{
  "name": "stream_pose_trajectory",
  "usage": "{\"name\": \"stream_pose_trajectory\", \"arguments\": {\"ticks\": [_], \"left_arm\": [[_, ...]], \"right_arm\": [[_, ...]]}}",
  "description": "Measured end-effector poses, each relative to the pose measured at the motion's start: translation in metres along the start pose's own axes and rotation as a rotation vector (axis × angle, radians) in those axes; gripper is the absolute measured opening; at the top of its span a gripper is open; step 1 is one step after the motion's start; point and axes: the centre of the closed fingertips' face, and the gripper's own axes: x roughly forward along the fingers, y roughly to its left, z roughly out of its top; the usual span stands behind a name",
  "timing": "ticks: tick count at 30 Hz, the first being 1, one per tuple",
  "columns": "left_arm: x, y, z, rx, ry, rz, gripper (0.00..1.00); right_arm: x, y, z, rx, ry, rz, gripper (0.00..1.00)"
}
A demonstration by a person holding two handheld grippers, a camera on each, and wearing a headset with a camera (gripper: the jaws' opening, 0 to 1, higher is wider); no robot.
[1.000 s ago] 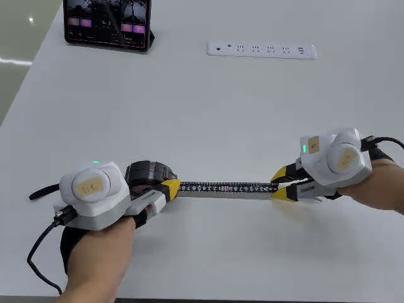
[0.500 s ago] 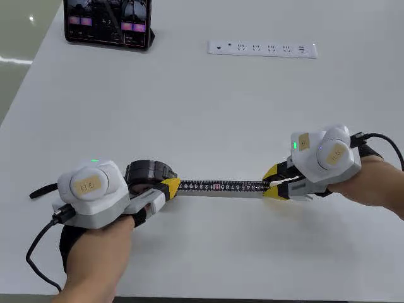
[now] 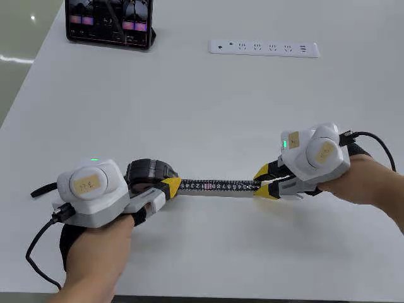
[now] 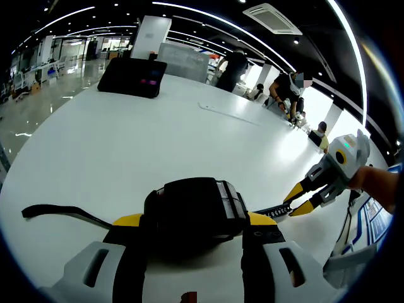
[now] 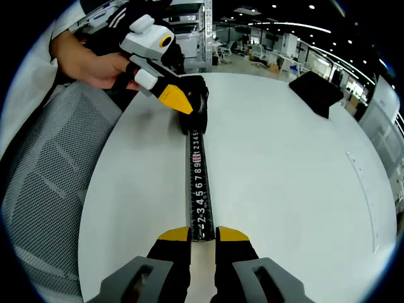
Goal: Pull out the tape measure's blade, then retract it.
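Note:
The black tape measure case [image 3: 149, 173] rests on the white table [image 3: 189, 113], and my left gripper [image 3: 165, 189] is shut on it; up close the tape measure case [image 4: 192, 208] sits between the yellow-tipped jaws of my left gripper [image 4: 192, 222]. Its dark numbered blade [image 3: 218, 186] stretches right along the table to my right gripper [image 3: 261, 182], which is shut on the blade's end. In the right gripper view the blade [image 5: 197, 183] runs from my right gripper [image 5: 203, 234] to the tape measure case [image 5: 194, 104]. The black strap [image 4: 57, 212] trails left.
A dark tablet [image 3: 108, 22] stands at the table's far left. A white power strip [image 3: 264, 48] lies at the far middle. A cable [image 3: 38, 249] hangs from the left gripper near the table's front edge. People stand far off beyond the table in the left gripper view.
My right gripper has moved left toward the case with the blade's end, so the exposed blade is shorter. The left gripper and case have stayed in place.

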Motion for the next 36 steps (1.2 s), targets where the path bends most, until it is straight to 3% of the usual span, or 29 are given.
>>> {"name": "stream_pose_trajectory", "arguments": {"ticks": [36], "left_arm": [[0.0, 0.0, -0.001, -0.009, -0.001, -0.009, 0.56]], "right_arm": [[0.031, 0.002, 0.041, 0.001, -0.071, 0.04, 0.1]]}}
